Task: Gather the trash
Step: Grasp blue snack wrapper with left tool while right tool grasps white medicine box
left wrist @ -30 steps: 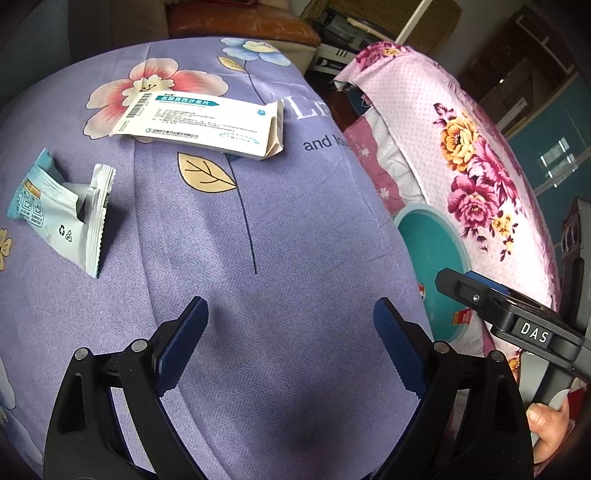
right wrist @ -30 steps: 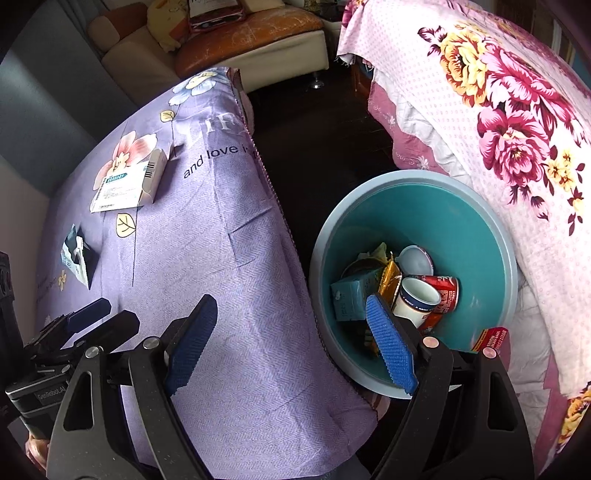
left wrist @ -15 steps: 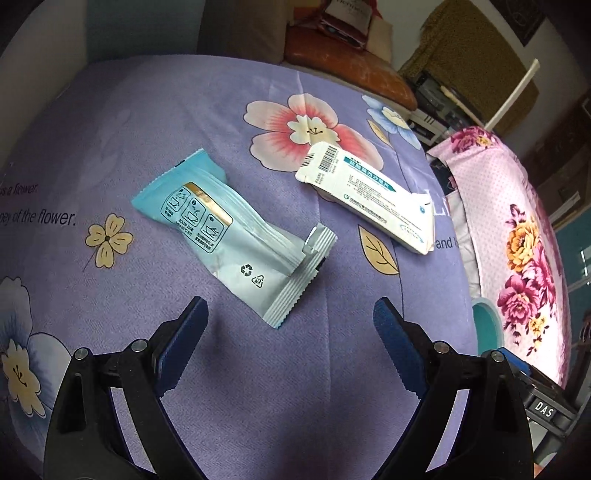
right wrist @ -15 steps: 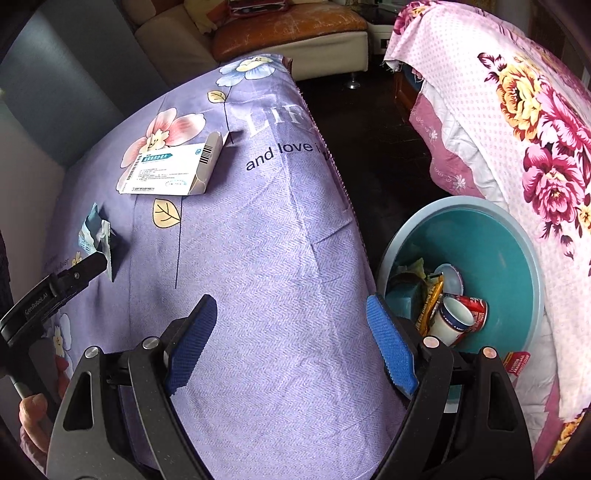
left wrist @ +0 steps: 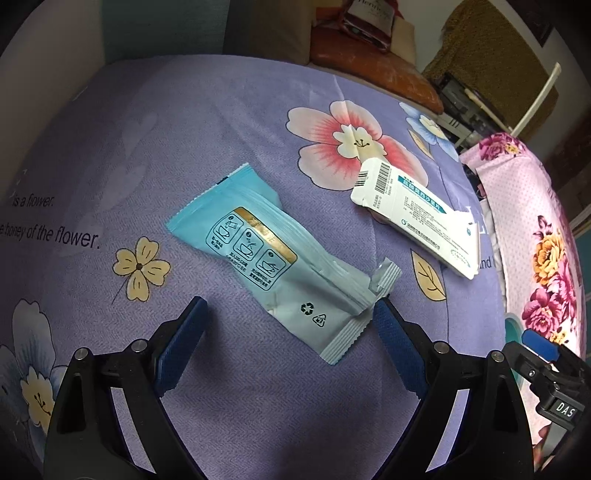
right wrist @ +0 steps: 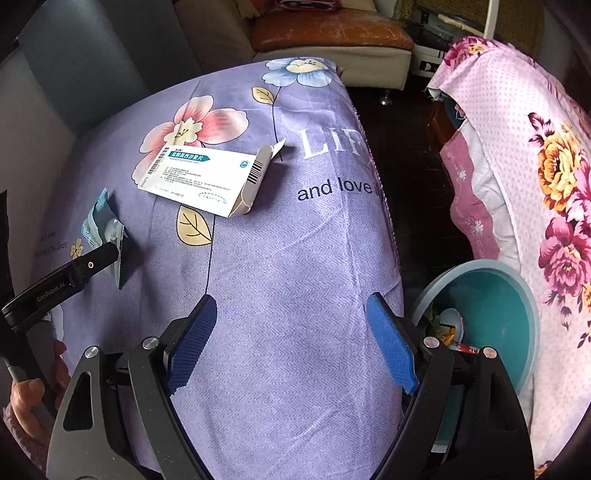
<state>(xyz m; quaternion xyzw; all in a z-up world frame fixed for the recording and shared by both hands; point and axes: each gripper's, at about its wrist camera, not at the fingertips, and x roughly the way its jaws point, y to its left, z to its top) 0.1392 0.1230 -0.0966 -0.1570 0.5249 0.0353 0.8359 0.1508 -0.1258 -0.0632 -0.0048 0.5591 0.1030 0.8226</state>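
Observation:
A light blue snack wrapper (left wrist: 280, 258) lies flat on the purple flowered cloth (left wrist: 147, 147). My left gripper (left wrist: 290, 347) is open, its jaws astride the wrapper's near end, just above it. A white medicine box (left wrist: 417, 218) lies beyond, to the right. In the right wrist view the box (right wrist: 207, 177) sits far ahead and the wrapper (right wrist: 103, 229) is at the left, partly hidden by the left gripper. My right gripper (right wrist: 291, 343) is open and empty above the cloth. A teal bin (right wrist: 495, 317) with trash inside stands on the floor to the right.
A pink flowered cover (right wrist: 535, 166) drapes furniture right of the bin. A sofa with a brown cushion (right wrist: 332, 33) stands behind the cloth-covered surface. The cloth's right edge (right wrist: 384, 206) drops to a dark floor gap.
My left gripper has swung left and closed in on the wrapper, which now lies between its jaws. My right gripper has moved away from the bin, over the cloth toward the box.

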